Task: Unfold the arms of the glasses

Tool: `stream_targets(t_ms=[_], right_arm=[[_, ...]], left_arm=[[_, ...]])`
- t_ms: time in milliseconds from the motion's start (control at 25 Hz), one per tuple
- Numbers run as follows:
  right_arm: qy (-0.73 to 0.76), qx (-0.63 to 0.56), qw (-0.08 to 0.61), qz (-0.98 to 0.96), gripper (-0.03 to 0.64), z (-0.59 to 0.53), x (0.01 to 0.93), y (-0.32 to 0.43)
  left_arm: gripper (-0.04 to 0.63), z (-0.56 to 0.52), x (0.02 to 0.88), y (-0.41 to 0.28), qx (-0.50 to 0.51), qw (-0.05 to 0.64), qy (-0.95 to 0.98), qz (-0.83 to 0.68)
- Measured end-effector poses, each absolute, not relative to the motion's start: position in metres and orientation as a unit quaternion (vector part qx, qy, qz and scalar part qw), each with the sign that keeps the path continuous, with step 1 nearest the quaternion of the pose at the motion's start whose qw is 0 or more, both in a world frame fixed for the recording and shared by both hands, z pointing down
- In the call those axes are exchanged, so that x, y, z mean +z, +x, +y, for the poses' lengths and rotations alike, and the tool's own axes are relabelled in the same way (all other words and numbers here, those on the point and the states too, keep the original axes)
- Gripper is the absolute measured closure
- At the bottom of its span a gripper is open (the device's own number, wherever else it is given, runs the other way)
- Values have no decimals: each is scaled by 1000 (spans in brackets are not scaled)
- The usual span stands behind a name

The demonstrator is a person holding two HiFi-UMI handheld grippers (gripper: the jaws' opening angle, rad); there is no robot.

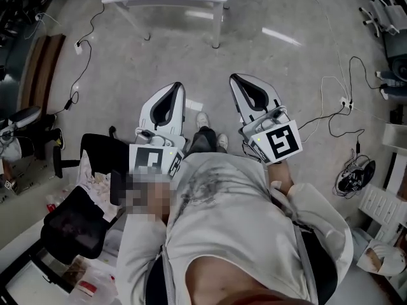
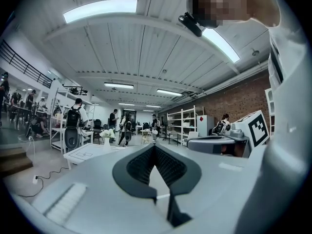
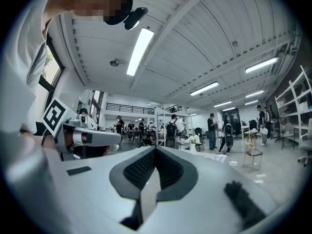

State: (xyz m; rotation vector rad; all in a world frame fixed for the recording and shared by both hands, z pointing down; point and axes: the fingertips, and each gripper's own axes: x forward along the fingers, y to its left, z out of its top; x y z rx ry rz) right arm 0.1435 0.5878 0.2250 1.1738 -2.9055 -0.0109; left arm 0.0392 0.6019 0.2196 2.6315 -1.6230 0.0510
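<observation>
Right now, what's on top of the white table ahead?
Black outlines and a vase of white flowers on the white table. No glasses show; the left gripper covers part of its top.

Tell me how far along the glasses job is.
Done: nothing visible; no glasses show in any view. In hand: left tongs and right tongs are shut and empty, pointing level toward the table. Left: finding the glasses and unfolding both arms.
</observation>
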Motion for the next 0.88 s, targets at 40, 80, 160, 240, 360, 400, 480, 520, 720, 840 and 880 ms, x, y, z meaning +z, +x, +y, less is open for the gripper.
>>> stream_targets(t_ms=[40, 80, 160, 240, 360, 400, 480, 520, 720, 840, 880], right_arm=[[376, -5, 6, -927, 601, 581, 226, 141], [377, -7, 8, -926, 601, 575, 226, 138], [380, -11, 13, -925, 601, 561, 225, 132], [383, -14, 18, -923, 601, 547, 224, 124], [392, -17, 25, -919, 601, 526, 224, 112], [395, -17, 26, -918, 601, 520, 224, 108], [399, -17, 28, -916, 601, 510, 225, 99], [402, -17, 30, -915, 601, 505, 225, 95], [415, -20, 38, -909, 601, 486, 227, 76], [420, -17, 41, -906, 601, 478, 227, 71], [421, -17, 42, -906, 601, 475, 227, 70]], left_arm=[[588, 594, 220, 37, 14, 24, 852, -523], [588, 586, 221, 35, 12, 24, 853, -521], [588, 571, 222, 30, 11, 22, 858, -513], [588, 557, 225, 24, 14, 21, 863, -505], [588, 538, 230, 12, 15, 27, 866, -499], [588, 532, 230, 8, 12, 29, 866, -499], [588, 520, 229, 0, 7, 31, 867, -497], [588, 515, 228, -4, 6, 30, 868, -495], [588, 492, 227, -27, -3, 32, 872, -488], [588, 482, 227, -33, -7, 35, 875, -483], [588, 478, 227, -33, -8, 35, 876, -480]])
